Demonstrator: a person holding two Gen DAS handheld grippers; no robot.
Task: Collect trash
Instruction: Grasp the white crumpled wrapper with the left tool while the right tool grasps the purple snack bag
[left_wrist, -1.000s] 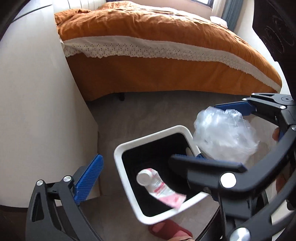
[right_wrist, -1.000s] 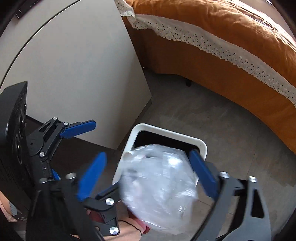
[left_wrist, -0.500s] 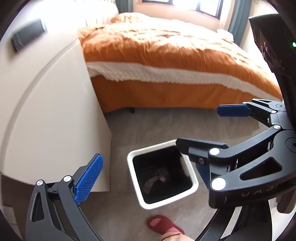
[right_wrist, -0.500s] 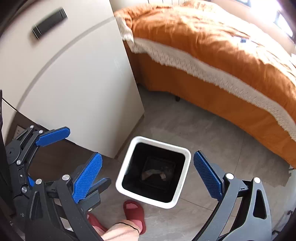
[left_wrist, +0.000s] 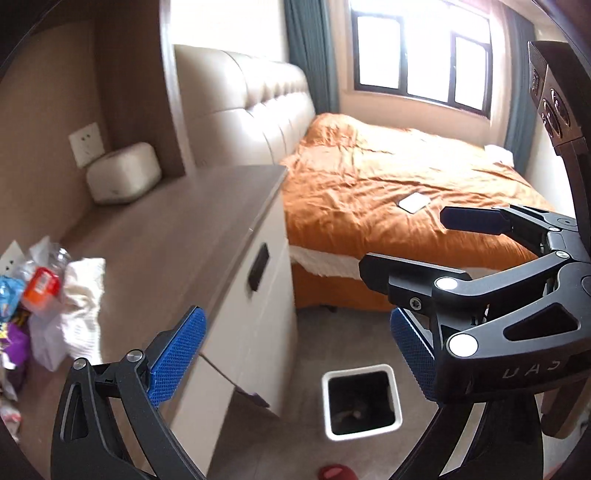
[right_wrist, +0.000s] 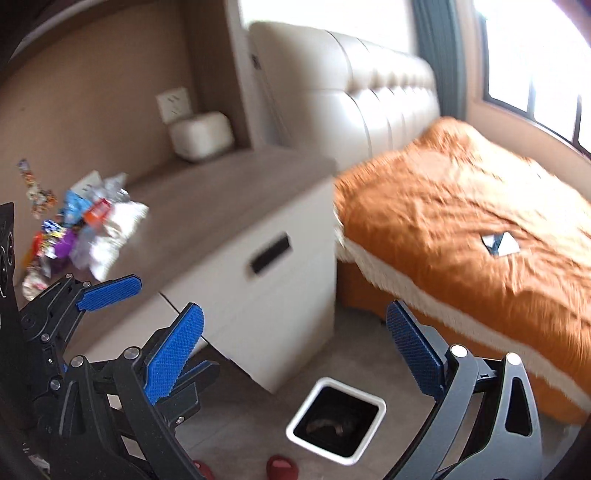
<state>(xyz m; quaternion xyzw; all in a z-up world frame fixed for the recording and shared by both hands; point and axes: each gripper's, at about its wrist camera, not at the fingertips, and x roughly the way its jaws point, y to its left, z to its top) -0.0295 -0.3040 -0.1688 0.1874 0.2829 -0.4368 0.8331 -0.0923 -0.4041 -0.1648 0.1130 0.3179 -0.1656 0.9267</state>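
- Since a second ago both hand-held grippers have risen well above the trash bin (left_wrist: 361, 402); the crumpled clear plastic that the right one held is gone from its jaws, and the bin, which filled the view, now looks small on the floor below.
- The left hand-held gripper (left_wrist: 295, 354) is released, its two blue pads spread wide with nothing between them, tilted down over the edge of the counter (left_wrist: 177, 236).
- The right hand-held gripper (right_wrist: 295, 354) is likewise released and empty, jaws wide apart, hanging above the bin, which shows between its pads in the right wrist view.
- One bin: white rim, dark inside, standing on the grey floor between the counter's white cabinet and the bed (left_wrist: 388, 192); some crumpled stuff lies at its bottom, too dim to tell apart.
- One heap of trash (right_wrist: 85, 225) remains on the counter near the wall: a white crumpled tissue, clear plastic, an orange-labelled piece and blue and purple wrappers, too tangled to count.
- One pale rounded box (left_wrist: 123, 173) at the counter's far end, under a wall socket.
- One orange-covered bed with a small flat card (left_wrist: 413, 202) on it.
- Two red slippers (right_wrist: 281, 466) near the bin.
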